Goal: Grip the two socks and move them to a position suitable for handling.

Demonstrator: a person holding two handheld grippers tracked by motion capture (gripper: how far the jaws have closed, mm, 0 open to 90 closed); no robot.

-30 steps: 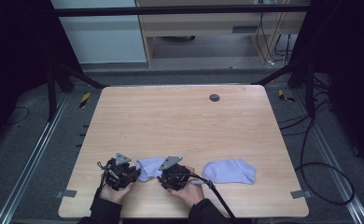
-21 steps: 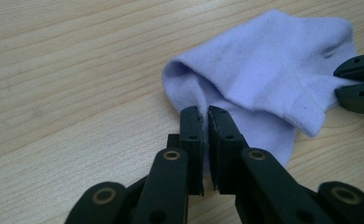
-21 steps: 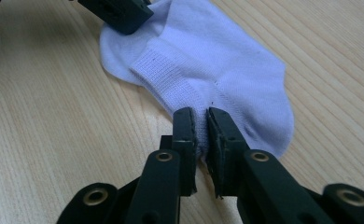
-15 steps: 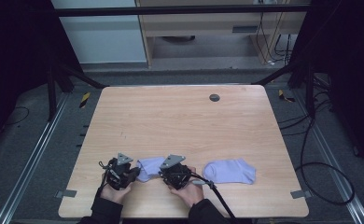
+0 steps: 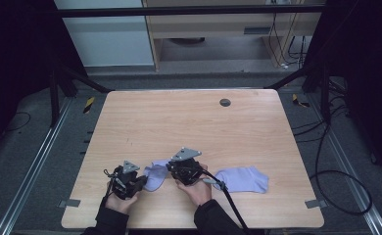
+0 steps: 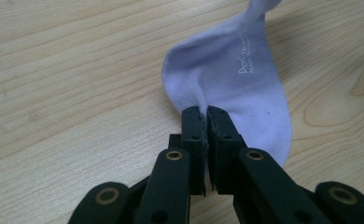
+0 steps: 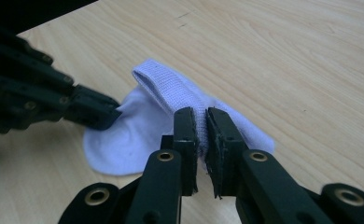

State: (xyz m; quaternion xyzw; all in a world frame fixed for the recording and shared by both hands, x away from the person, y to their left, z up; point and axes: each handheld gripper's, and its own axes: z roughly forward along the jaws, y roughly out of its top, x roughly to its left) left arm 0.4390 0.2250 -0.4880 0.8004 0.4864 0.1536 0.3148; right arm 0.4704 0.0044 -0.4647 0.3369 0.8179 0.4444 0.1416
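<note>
Both ends of sock (image 5: 155, 175) pinched: left gripper (image 6: 207, 116) at my toe end, right gripper (image 7: 199, 122) at cuff. Second sock (image 5: 243, 178) untouched; pairing pending.

Both tools clamped the sock (image 5: 155, 175); right tool (image 5: 172, 168) rose.

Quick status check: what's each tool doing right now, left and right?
Left tool: has just closed, now shut on the pale lilac fabric sock, toe end.
Right tool: has just closed, now shut on the same sock's ribbed cuff.
</note>
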